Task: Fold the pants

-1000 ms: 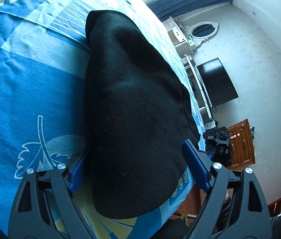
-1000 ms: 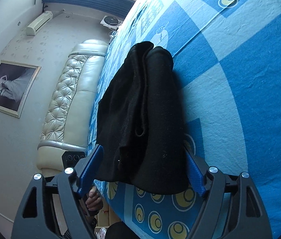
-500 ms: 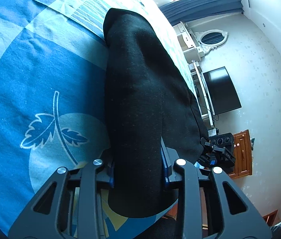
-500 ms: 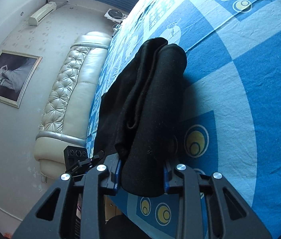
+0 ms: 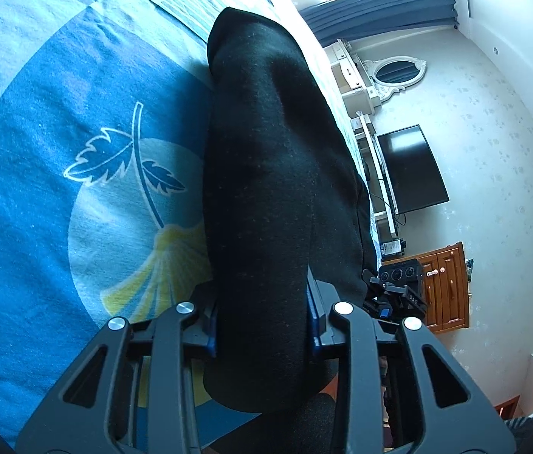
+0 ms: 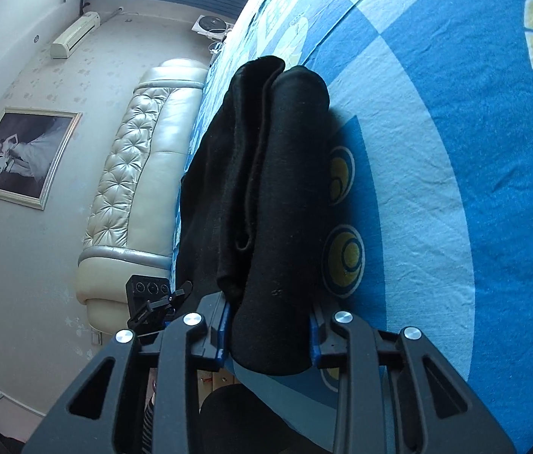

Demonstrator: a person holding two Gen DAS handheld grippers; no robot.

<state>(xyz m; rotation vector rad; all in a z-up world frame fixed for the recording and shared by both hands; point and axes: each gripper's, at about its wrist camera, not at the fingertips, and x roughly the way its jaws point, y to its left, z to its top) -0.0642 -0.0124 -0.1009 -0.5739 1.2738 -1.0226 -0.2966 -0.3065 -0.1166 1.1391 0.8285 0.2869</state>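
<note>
The black pants [image 5: 266,189] lie folded lengthwise on the blue patterned bedspread [image 5: 58,189]. My left gripper [image 5: 262,321] is shut on the near edge of the pants, its blue pads pressed into the cloth on both sides. In the right wrist view the pants [image 6: 278,196] show layered folds, and my right gripper [image 6: 268,335] is shut on their near end in the same way. The cloth rises lifted and bunched between each pair of fingers. The other gripper [image 5: 398,291] shows at the right in the left wrist view, and at the left [image 6: 153,299] in the right wrist view.
The bedspread [image 6: 455,189] stretches wide to the right in the right wrist view. A padded cream headboard [image 6: 134,174] stands beyond the bed's edge. A television [image 5: 410,170], a white dresser [image 5: 357,87] and a wooden cabinet [image 5: 444,287] stand by the wall.
Both grippers went from wide open around the pants' edge to shut on it. The cloth is now pinched and drawn up, narrower between the fingers.
</note>
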